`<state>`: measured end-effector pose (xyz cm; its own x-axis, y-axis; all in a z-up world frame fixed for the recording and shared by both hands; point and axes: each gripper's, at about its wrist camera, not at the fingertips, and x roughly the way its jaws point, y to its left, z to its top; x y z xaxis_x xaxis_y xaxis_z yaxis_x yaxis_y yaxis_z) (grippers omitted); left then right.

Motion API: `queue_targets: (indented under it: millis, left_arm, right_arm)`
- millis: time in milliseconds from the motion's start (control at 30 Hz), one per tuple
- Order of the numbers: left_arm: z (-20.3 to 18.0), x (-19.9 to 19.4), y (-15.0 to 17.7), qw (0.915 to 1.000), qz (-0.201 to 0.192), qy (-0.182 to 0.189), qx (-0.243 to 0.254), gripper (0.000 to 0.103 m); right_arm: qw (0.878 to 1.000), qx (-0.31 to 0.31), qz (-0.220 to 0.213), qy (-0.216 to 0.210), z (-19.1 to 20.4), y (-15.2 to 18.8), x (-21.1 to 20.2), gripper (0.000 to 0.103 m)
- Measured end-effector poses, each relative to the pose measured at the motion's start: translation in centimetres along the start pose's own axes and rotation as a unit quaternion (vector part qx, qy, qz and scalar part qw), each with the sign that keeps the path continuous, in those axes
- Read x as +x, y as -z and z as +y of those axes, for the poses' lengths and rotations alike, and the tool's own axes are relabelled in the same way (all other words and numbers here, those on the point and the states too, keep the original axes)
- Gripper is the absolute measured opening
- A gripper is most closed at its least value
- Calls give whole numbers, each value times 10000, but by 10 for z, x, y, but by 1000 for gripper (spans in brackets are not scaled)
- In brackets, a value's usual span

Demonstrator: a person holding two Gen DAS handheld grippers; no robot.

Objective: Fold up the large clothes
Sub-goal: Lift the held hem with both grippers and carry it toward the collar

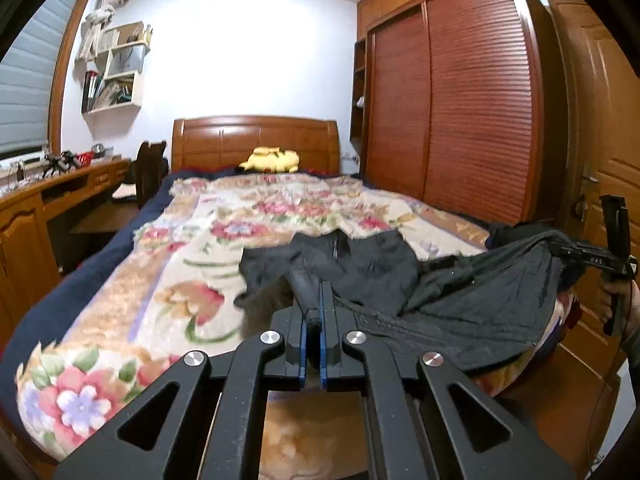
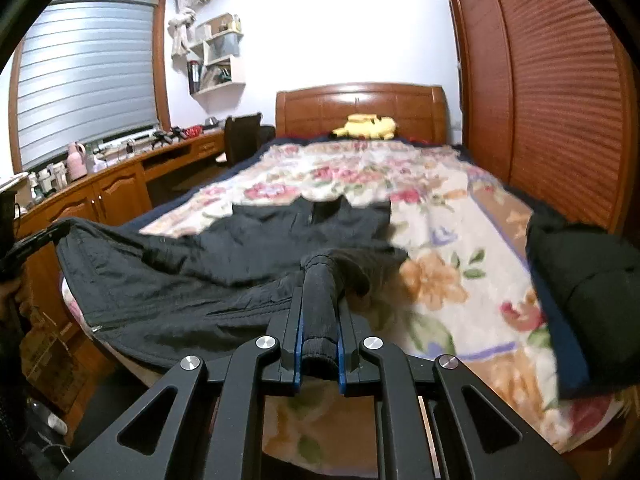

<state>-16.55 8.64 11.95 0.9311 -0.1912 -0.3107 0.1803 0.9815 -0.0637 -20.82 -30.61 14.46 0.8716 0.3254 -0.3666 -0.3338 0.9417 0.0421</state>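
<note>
A large black jacket lies partly lifted over the near end of a bed with a floral blanket. My left gripper is shut on a thin bunched piece of its fabric. My right gripper is shut on a ribbed sleeve cuff of the jacket. In the left wrist view the right gripper appears at the far right, held by a hand, with cloth hanging from it. In the right wrist view the left gripper holds the jacket's raised left corner.
A dark padded garment lies on the bed's right edge. A yellow plush toy sits by the wooden headboard. A wooden wardrobe and door stand on the right, a desk and chair on the left.
</note>
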Motion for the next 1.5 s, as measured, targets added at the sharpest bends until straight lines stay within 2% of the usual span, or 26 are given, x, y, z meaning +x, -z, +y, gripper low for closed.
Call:
queue_targets:
  millis: [300, 600, 867, 1000, 1133, 1200, 1500]
  left_arm:
    - [-4, -32, -50, 9979, -607, -109, 194, 4]
    - [-3, -62, -79, 9946, -994, -158, 243, 4]
    - [-3, -77, -93, 9920, -1221, -199, 266, 4]
    - [10, -44, -73, 9955, -867, -347, 188, 4]
    - [29, 1, -47, 9979, -373, -534, 47, 4]
    - [44, 35, -29, 9986, 21, -518, -113, 4]
    - [68, 144, 28, 9906, 1143, -722, -199, 4]
  right_arm:
    - [9975, -402, -573, 71, 11, -37, -35, 11]
    - [9937, -548, -969, 120, 8, -41, -69, 11]
    - [9898, -609, -1286, 15, 11, -38, -75, 11]
    - [9912, -648, -1158, 13, 6, -36, -47, 11]
    - [9959, -587, -683, 42, 1, -23, 9, 11]
    - [9977, -545, -389, 76, -4, -9, 44, 11]
    - [9952, -456, 835, 219, -29, 62, 189, 11]
